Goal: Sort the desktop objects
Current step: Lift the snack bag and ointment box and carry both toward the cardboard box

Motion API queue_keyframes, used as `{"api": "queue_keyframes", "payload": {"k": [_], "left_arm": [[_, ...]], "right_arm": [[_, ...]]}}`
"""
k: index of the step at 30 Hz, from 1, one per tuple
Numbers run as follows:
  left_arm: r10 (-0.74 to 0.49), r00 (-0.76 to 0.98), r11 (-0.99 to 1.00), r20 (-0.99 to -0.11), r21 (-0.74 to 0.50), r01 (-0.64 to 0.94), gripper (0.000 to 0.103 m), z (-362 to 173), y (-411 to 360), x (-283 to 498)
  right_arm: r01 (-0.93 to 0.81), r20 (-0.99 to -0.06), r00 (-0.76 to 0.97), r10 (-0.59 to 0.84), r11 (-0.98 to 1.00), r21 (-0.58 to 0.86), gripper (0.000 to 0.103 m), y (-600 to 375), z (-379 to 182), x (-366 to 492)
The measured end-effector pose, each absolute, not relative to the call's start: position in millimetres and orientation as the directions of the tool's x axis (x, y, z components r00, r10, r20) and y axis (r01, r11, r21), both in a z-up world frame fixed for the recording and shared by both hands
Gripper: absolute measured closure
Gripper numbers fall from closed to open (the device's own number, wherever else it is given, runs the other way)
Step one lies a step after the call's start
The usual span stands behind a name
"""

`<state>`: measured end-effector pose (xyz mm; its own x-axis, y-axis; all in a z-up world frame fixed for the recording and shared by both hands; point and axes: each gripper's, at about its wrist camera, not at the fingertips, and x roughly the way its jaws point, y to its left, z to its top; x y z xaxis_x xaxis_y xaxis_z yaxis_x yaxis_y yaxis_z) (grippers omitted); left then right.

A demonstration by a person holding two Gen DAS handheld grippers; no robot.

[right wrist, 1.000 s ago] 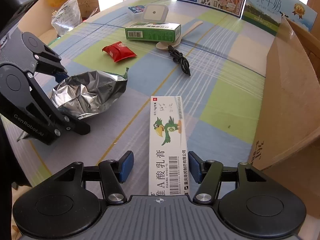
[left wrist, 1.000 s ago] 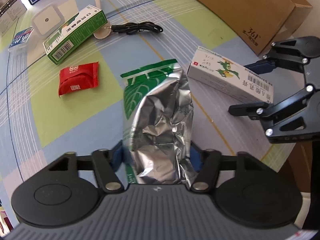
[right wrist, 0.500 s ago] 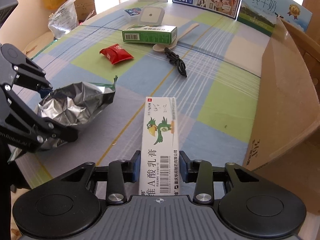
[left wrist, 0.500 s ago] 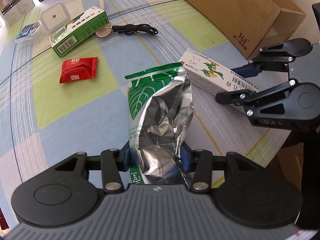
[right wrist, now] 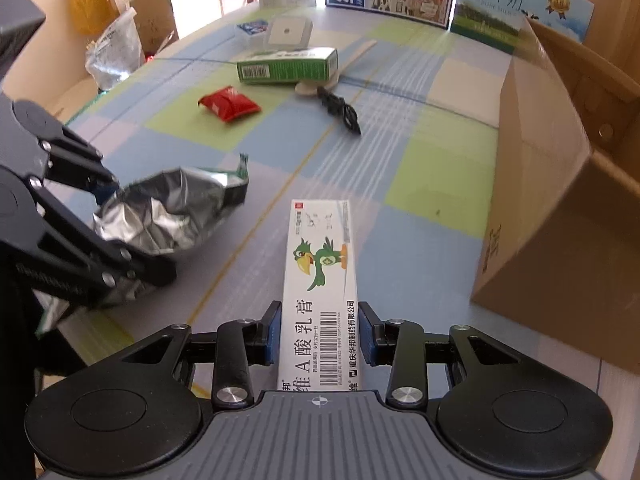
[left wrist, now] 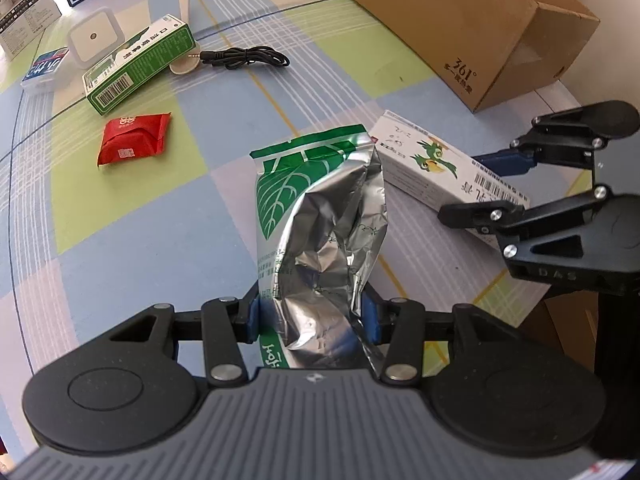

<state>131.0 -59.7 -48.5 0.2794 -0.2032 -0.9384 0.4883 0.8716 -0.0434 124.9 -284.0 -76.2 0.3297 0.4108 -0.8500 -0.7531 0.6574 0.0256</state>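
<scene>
My left gripper (left wrist: 312, 318) is shut on a crumpled silver and green foil bag (left wrist: 320, 216), held up off the checked tablecloth. The same foil bag (right wrist: 168, 208) shows at the left of the right wrist view, clamped by the left gripper (right wrist: 124, 232). My right gripper (right wrist: 319, 334) is shut on a long white ointment box with a green bird (right wrist: 320, 276), lifted above the cloth. That ointment box (left wrist: 444, 168) and the right gripper (left wrist: 492, 184) appear at the right of the left wrist view.
An open cardboard box (right wrist: 560, 184) stands to the right. On the cloth beyond lie a red packet (left wrist: 134, 142), a green and white carton (left wrist: 140, 64), a black audio cable (left wrist: 244, 58), a wooden spoon (left wrist: 186, 12), and a white square device (left wrist: 96, 38). Milk cartons (right wrist: 520, 4) line the far edge.
Both grippers closed: the left on the foil bag, the right on the ointment box. Both items have since risen off the cloth.
</scene>
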Motion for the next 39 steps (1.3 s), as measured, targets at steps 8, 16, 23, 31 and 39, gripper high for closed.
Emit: {"api": "queue_keyframes", "payload": {"k": [8,16,23,31,39], "left_arm": [[-0.202,0.279,0.873,-0.939,-0.043,0.486,0.061,-48.8,-59.9,131.6],[-0.202,0.285,0.875,-0.937,-0.041,0.483,0.062,-46.8,-58.1,130.4],[-0.200,0.301,0.877,-0.933,-0.033,0.479,0.062,-38.5,-61.4,124.2],[-0.207,0.317,0.881,-0.925,-0.036,0.473,0.062,-25.1,-69.2,116.2],[-0.231,0.346,0.889,-0.909,-0.053,0.455,0.062,-8.5,-80.4,108.6]], "right_arm": [[-0.761,-0.844,0.339,0.417,0.649,0.015,0.067,-276.8,-82.1,132.7],[-0.747,-0.830,0.357,0.429,0.665,0.023,0.068,-281.8,-71.7,130.6],[-0.729,-0.813,0.381,0.441,0.684,0.030,0.068,-293.1,-54.8,123.1],[-0.700,-0.799,0.407,0.443,0.713,0.039,0.068,-309.6,-39.9,114.9],[-0.666,-0.779,0.446,0.441,0.745,0.040,0.068,-329.2,-23.5,110.6]]}}
